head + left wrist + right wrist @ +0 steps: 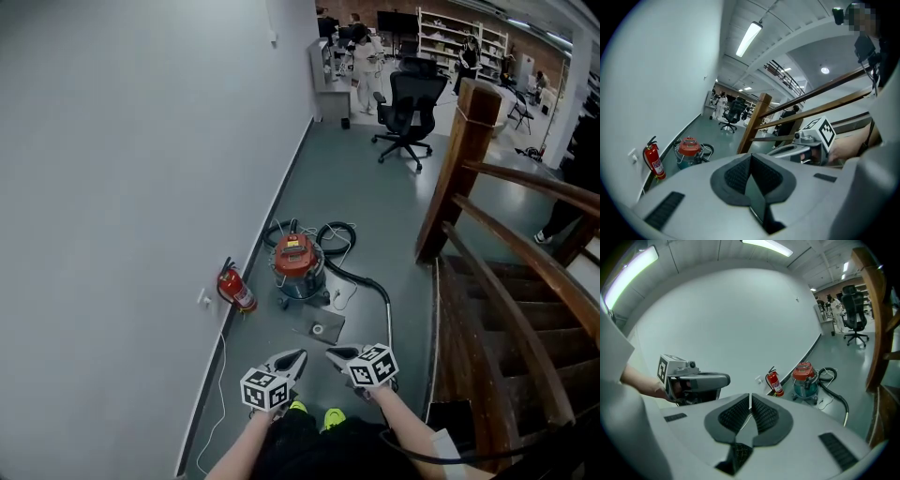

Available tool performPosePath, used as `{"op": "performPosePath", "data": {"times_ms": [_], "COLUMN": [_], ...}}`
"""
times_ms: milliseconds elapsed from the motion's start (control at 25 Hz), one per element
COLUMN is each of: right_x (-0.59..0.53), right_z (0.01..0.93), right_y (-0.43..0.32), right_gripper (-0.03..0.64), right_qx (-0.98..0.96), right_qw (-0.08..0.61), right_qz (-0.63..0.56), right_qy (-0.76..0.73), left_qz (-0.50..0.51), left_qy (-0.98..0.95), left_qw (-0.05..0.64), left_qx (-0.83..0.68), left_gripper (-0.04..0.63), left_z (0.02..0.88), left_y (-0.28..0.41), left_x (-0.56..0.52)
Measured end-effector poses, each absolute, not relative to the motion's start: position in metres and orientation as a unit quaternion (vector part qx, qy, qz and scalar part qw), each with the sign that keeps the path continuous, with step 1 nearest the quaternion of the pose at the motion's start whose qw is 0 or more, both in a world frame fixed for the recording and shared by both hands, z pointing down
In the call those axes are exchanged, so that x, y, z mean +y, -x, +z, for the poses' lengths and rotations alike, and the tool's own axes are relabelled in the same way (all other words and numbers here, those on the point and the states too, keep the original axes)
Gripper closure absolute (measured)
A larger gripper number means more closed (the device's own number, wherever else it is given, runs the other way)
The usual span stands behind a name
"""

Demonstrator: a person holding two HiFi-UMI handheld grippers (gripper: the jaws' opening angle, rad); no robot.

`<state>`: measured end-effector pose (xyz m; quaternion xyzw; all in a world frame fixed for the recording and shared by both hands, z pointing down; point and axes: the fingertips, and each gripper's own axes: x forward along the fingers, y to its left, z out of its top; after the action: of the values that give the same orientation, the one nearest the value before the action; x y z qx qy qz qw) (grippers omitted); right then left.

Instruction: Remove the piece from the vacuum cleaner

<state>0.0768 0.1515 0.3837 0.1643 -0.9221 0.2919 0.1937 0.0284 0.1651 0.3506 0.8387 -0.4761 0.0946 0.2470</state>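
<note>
A vacuum cleaner (297, 268) with a red lid and teal drum stands on the grey floor by the white wall, several steps ahead of me. Its black hose (361, 277) loops behind it and runs out to the right into a pale wand. The same vacuum cleaner (689, 150) shows small in the left gripper view, and the vacuum cleaner (805, 379) again in the right gripper view. Both grippers hang close to my body, well short of it. My left gripper (298, 355) is shut and empty. My right gripper (333, 353) is shut and empty too.
A red fire extinguisher (236, 289) stands against the wall left of the vacuum. A flat grey piece with a small ring (318, 327) lies on the floor in front. A wooden stair railing (487, 225) runs along the right. An office chair (410, 105) and people are far back.
</note>
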Motion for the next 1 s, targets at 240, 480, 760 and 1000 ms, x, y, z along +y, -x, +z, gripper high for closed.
{"op": "performPosePath", "data": {"times_ms": [240,480,760,1000], "right_x": [0.148,0.148,0.155,0.157], "right_z": [0.377,0.366,0.367,0.365], "right_y": [-0.077,-0.07,-0.067,-0.07], "right_gripper": [0.589,0.597,0.597,0.595], "right_qx": [-0.924,-0.932,-0.929,-0.929], "right_qw": [0.186,0.186,0.193,0.206], "right_qz": [0.286,0.256,0.263,0.257], "right_qy": [-0.174,-0.178,-0.172,-0.168], "left_qz": [0.094,0.079,0.08,0.077], "left_qy": [-0.841,-0.842,-0.845,-0.846], "left_qw": [0.248,0.253,0.254,0.254], "left_qx": [-0.472,-0.47,-0.464,-0.462], "left_gripper": [0.584,0.584,0.584,0.584], "left_z": [0.352,0.345,0.347,0.345], "left_y": [-0.026,-0.022,-0.025,-0.025], "left_x": [0.168,0.167,0.171,0.172]}}
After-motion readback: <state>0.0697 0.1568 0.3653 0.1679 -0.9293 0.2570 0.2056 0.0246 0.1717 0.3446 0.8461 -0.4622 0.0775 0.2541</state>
